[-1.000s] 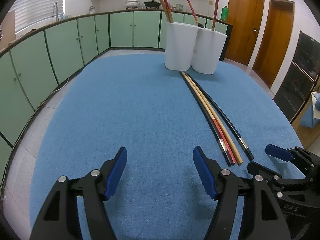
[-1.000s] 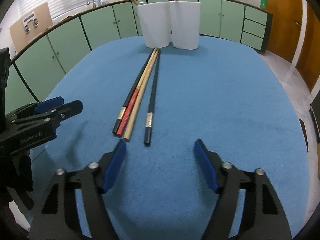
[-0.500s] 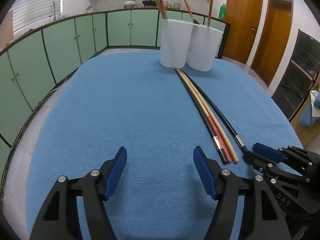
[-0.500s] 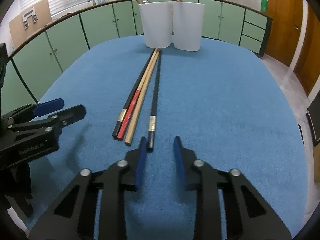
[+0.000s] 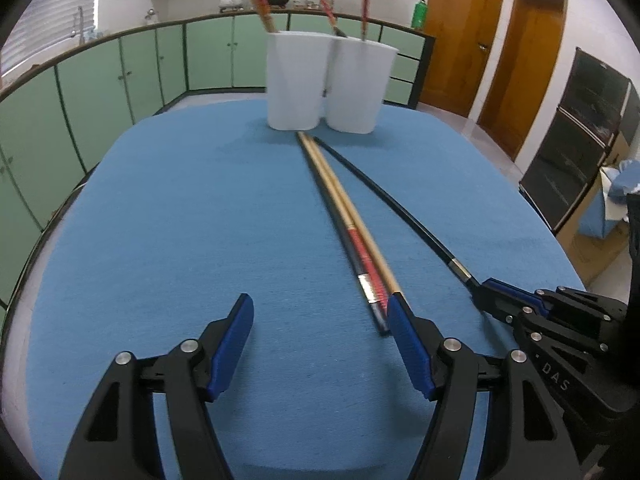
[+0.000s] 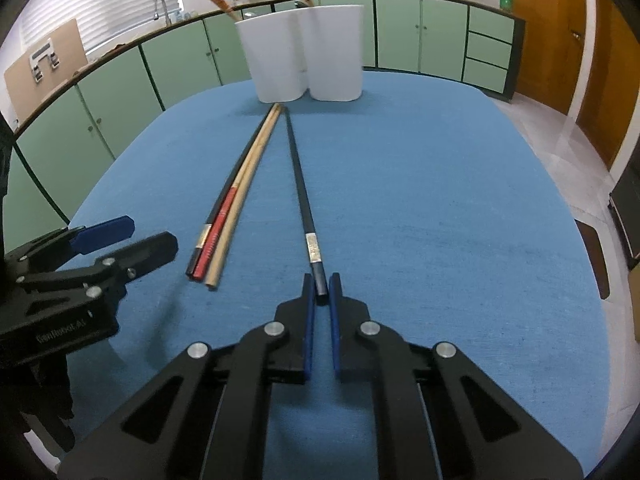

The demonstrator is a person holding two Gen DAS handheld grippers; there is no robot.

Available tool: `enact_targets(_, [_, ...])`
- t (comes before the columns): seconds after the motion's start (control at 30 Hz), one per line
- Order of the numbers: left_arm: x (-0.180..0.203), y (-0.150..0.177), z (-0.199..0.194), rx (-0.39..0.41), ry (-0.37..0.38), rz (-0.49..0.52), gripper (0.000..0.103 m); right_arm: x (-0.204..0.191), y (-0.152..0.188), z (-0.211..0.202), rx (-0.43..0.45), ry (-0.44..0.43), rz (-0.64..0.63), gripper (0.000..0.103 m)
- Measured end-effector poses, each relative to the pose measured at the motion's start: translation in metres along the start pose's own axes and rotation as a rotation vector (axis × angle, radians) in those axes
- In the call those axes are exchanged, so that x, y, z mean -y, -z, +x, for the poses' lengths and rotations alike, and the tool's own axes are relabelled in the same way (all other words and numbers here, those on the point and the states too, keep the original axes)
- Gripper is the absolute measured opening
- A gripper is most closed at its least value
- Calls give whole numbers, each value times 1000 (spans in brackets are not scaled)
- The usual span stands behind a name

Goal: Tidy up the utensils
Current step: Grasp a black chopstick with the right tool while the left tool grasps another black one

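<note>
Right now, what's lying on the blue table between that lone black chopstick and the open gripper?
In the right wrist view, three chopsticks lie bundled between the black chopstick and the left gripper.

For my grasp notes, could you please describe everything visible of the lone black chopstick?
The black chopstick is long, slim and glossy, with a silver band near its thick end. It lies flat on the blue cloth, tip toward the white cups, angled away from the other three sticks. The right claw is shut on its thick end.
</note>
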State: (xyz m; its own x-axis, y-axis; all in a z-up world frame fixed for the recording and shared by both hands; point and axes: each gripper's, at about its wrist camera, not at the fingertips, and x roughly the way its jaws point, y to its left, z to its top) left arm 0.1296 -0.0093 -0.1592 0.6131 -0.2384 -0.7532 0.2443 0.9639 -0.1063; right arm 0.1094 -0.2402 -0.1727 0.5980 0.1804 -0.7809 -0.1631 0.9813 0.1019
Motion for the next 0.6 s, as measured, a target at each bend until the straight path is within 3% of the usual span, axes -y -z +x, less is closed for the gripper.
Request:
enact_targets(0.17, [10, 2, 14, -39, -33, 29, 68, 2, 0, 1, -1, -11, 7, 7])
enact_targets(0.6, [-6, 8, 2, -37, -115, 8, 71, 3, 0, 0, -1, -19, 6, 9])
